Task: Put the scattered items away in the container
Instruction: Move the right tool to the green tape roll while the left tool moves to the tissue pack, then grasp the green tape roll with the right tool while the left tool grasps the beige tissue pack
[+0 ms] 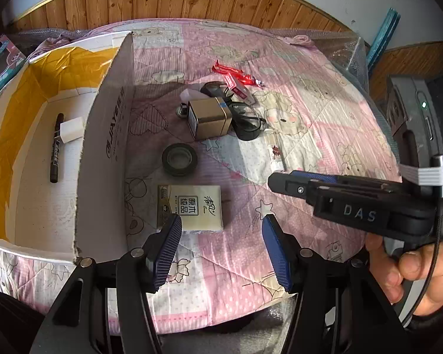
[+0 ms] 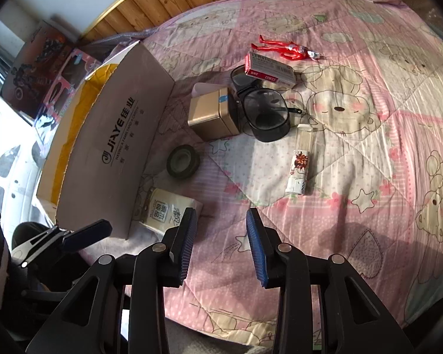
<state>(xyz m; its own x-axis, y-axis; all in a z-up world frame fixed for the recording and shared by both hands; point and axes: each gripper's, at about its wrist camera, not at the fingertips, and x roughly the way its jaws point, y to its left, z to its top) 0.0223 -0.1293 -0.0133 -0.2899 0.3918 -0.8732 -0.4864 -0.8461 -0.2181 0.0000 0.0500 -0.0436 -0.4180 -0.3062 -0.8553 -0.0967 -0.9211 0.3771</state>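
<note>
Only a marker (image 1: pixel 56 147) and a white block (image 1: pixel 71 129) lie in the cardboard box (image 1: pixel 103 147), while the tissue pack (image 1: pixel 190 208), tape roll (image 1: pixel 179 159), gold tin (image 1: pixel 209 118), glasses (image 2: pixel 262 112) and others wait on the quilt (image 1: pixel 310 135), and the left gripper (image 1: pixel 221 242) and right gripper (image 2: pixel 221 244) both stand released and empty.
</note>
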